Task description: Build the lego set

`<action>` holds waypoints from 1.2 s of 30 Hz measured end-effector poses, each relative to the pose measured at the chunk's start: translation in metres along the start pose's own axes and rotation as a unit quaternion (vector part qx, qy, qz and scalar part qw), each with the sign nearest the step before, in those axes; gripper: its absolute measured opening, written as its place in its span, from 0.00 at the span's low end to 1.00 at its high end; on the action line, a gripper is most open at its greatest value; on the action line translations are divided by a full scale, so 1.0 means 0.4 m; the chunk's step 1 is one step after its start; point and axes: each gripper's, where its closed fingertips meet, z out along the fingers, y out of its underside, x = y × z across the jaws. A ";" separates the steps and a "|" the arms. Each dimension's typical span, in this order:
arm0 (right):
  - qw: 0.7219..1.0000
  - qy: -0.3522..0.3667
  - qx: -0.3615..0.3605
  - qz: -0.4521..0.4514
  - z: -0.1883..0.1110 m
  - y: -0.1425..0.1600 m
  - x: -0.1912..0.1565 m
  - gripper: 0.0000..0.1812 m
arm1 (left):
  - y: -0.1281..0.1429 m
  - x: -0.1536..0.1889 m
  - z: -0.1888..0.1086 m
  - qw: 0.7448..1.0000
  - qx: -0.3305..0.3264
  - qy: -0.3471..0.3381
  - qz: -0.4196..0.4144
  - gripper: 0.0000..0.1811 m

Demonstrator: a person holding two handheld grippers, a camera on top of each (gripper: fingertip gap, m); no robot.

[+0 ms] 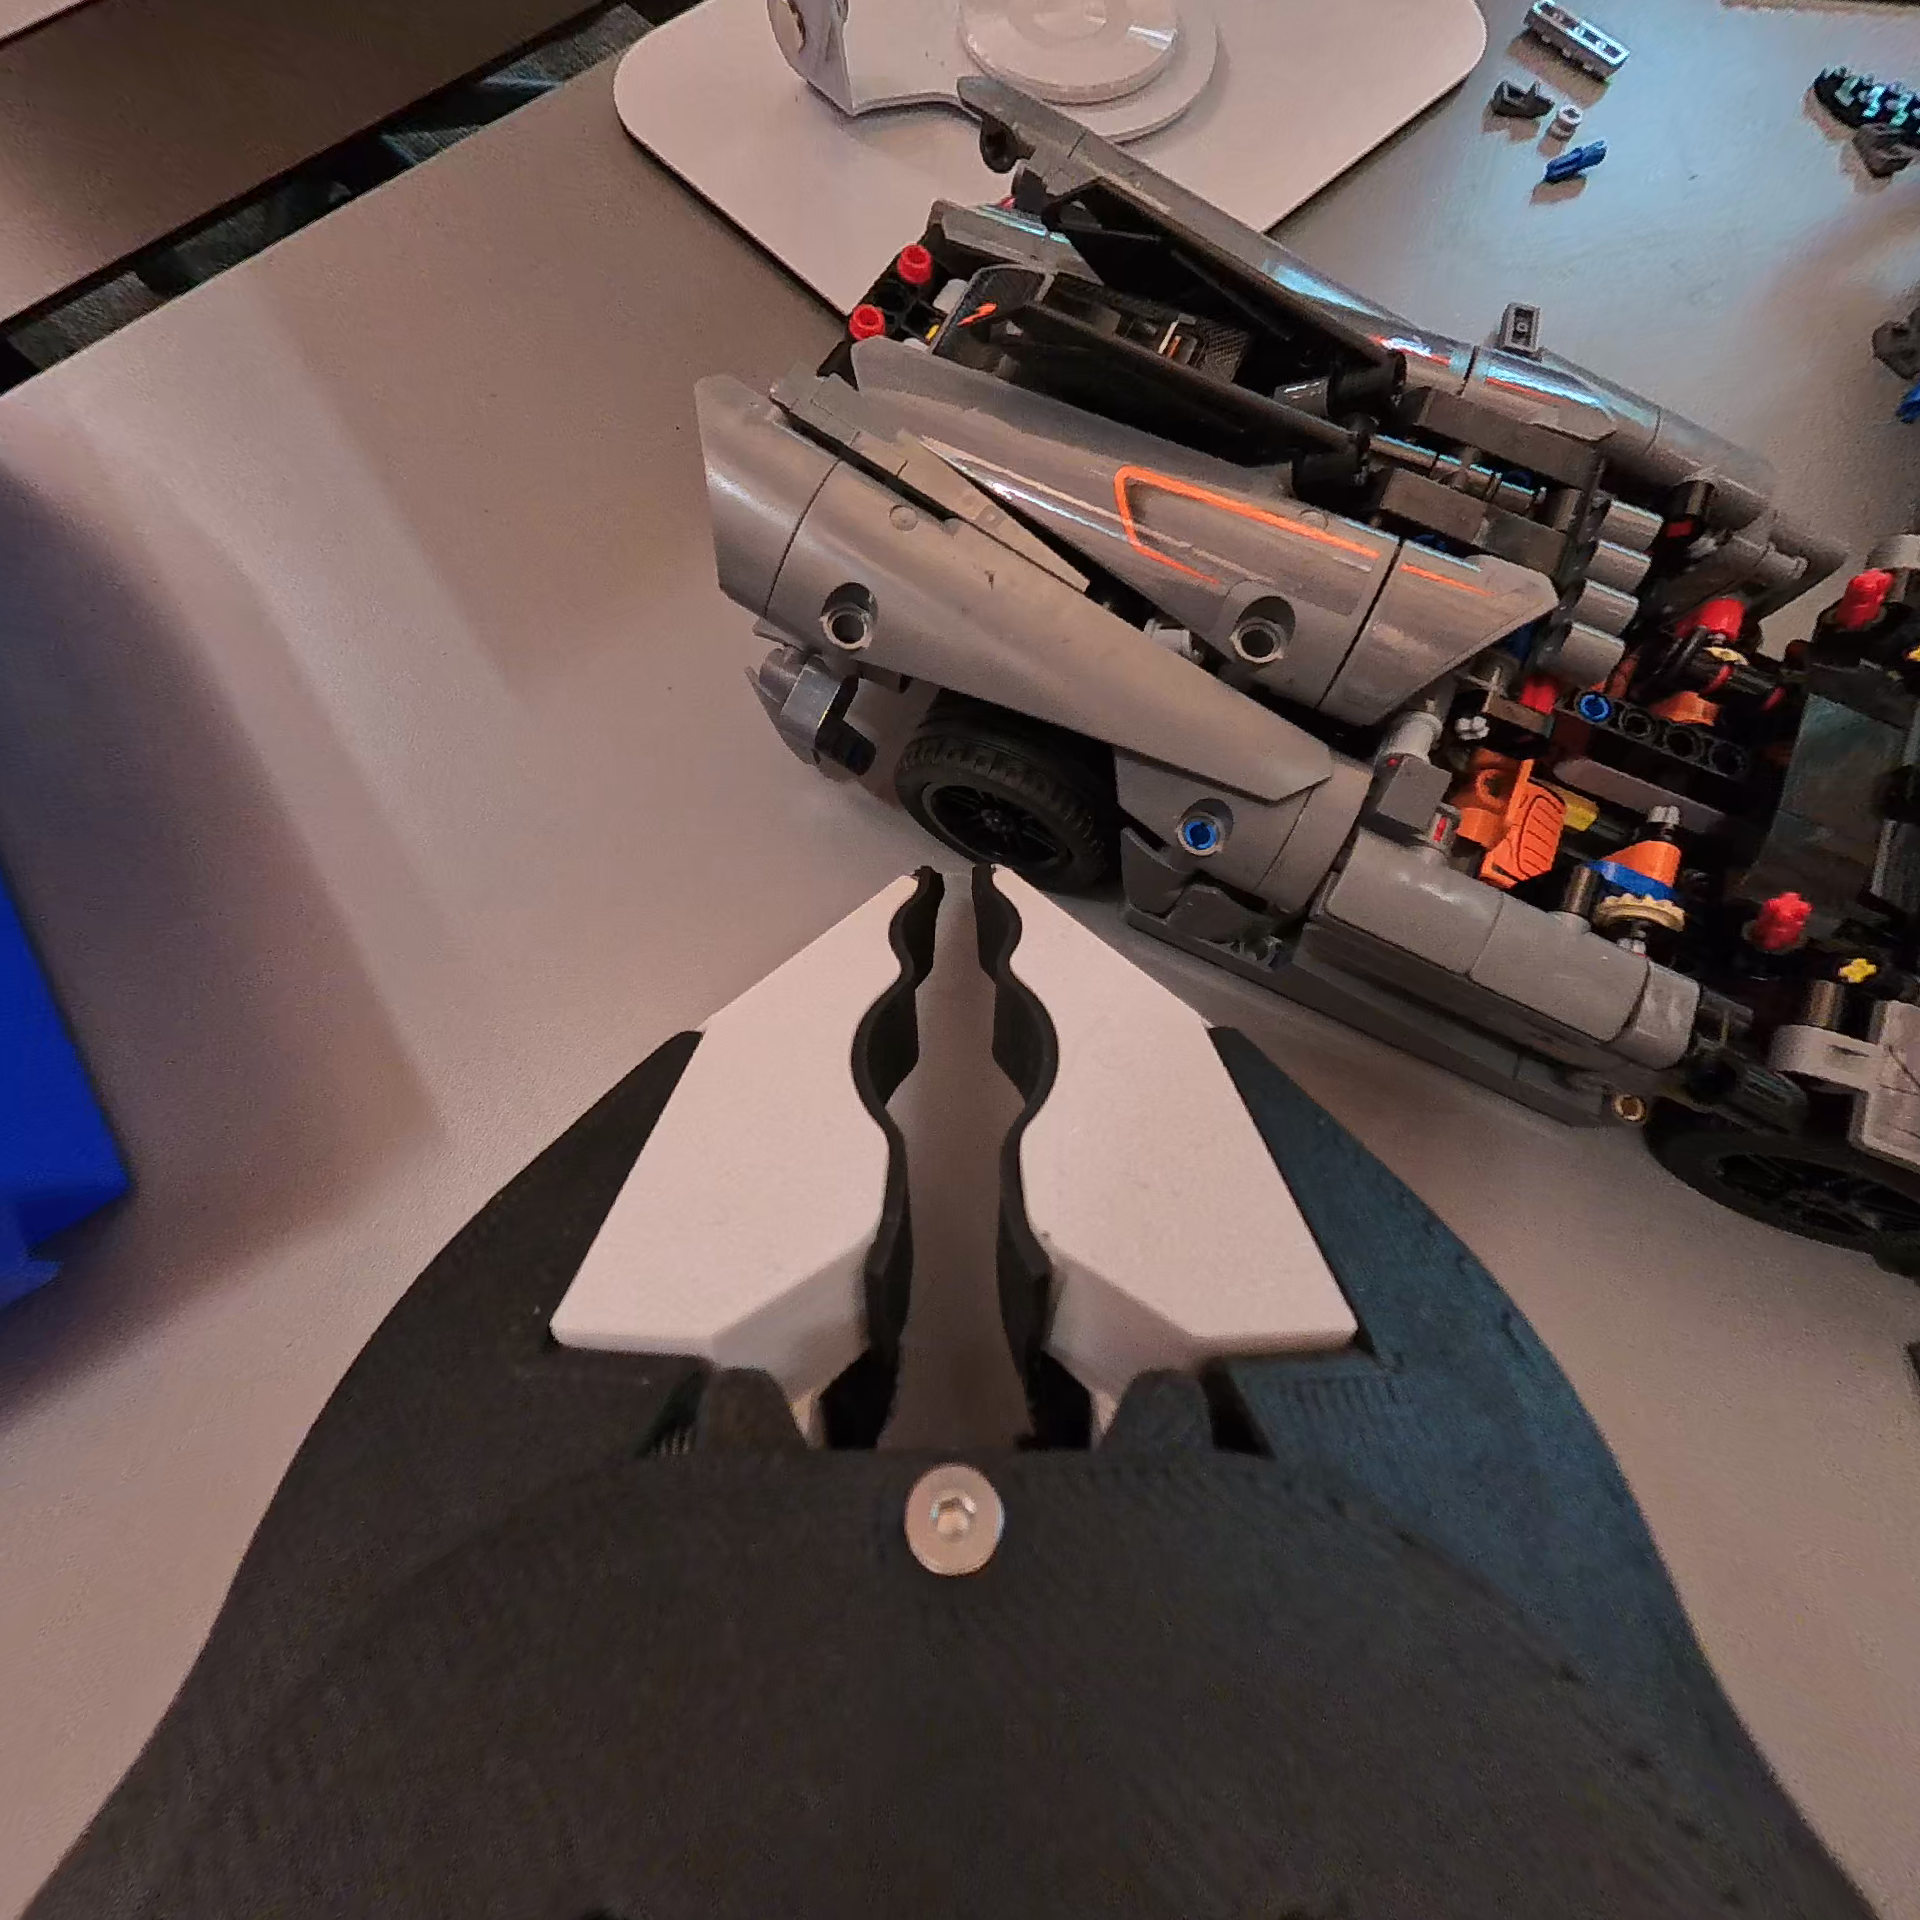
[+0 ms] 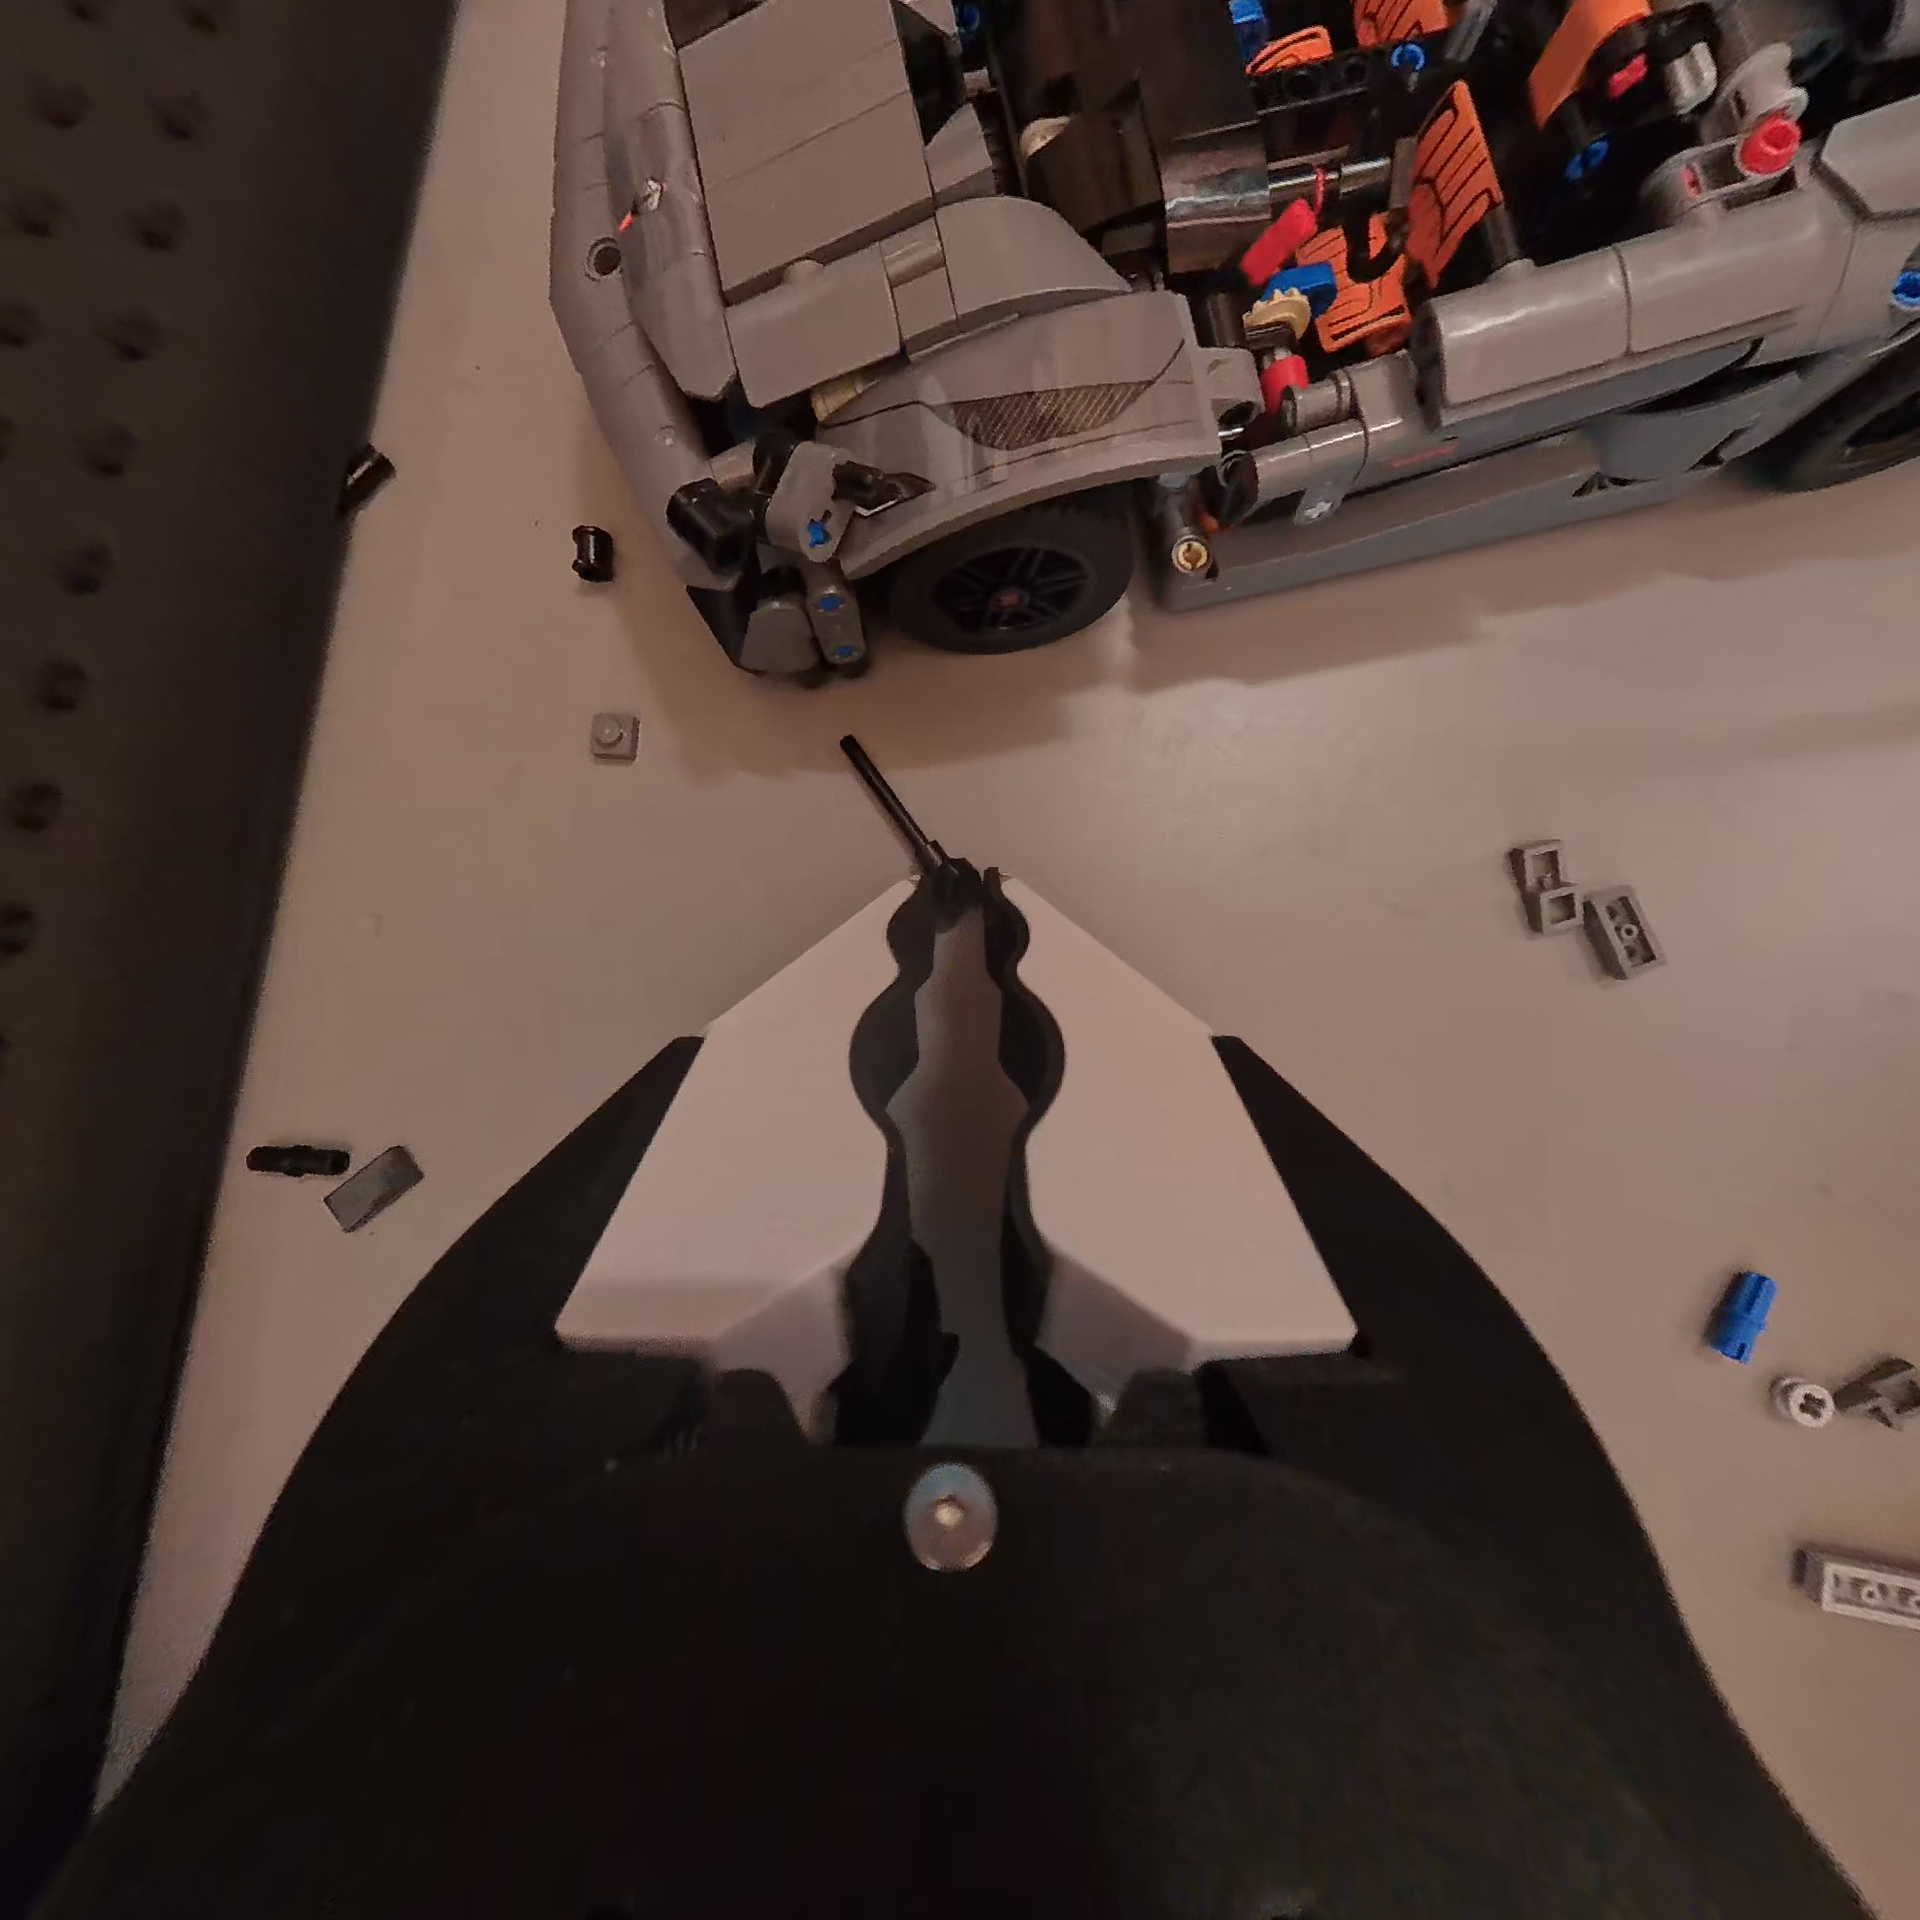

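Observation:
A grey lego car (image 1: pixel 1195 582) with orange trim and black wheels stands on the table, its inner parts bare at the right. My left gripper (image 1: pixel 956 878) is shut and empty, its tips just in front of the car's front wheel (image 1: pixel 1003 805). In the right wrist view the same car (image 2: pixel 935 343) lies ahead. My right gripper (image 2: pixel 966 883) is shut on a thin black axle (image 2: pixel 888 805) that sticks out forward and left toward the car's front corner, above the table.
Loose pieces lie around: a small grey plate (image 2: pixel 614 738), black pins (image 2: pixel 592 551) (image 2: pixel 296 1161), grey brackets (image 2: pixel 1579 904), a blue pin (image 2: pixel 1740 1314). A dark studded baseplate (image 2: pixel 114 623) runs along the left. A blue bin (image 1: pixel 47 1091) and a white mat (image 1: pixel 1039 125) with a clear stand are nearby.

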 end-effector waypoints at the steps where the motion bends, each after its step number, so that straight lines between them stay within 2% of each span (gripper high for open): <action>1: 1.000 0.003 -0.002 0.000 -0.003 0.004 0.003 0.04 | 0.000 -0.001 0.000 1.000 -0.001 -0.001 0.001 0.03; 6: 1.000 0.021 0.012 0.015 -0.043 0.013 0.028 0.04 | 0.001 -0.002 0.000 1.000 -0.002 -0.004 0.002 0.03; 13: 0.997 0.044 -0.007 0.055 -0.067 0.074 0.074 0.04 | 0.006 -0.002 0.004 1.000 -0.009 -0.006 0.006 0.03; 17: 0.996 0.058 -0.012 0.073 -0.080 0.090 0.093 0.11 | 0.005 -0.002 0.002 1.000 -0.007 -0.007 0.006 0.02; 24: 0.988 0.116 0.029 0.103 -0.170 0.103 0.151 0.12 | 0.005 -0.003 0.002 1.000 -0.008 -0.008 0.005 0.03; 28: 0.987 0.110 0.049 0.111 -0.201 0.115 0.150 0.12 | 0.010 -0.003 0.006 1.000 -0.013 -0.009 0.006 0.03; 32: 0.990 0.079 0.064 0.097 -0.179 0.086 0.121 0.12 | 0.012 -0.004 0.008 1.000 -0.015 -0.009 0.006 0.03; 36: 0.995 0.067 0.026 0.066 -0.114 0.073 0.095 0.12 | 0.015 -0.006 0.008 1.000 -0.017 -0.011 0.005 0.03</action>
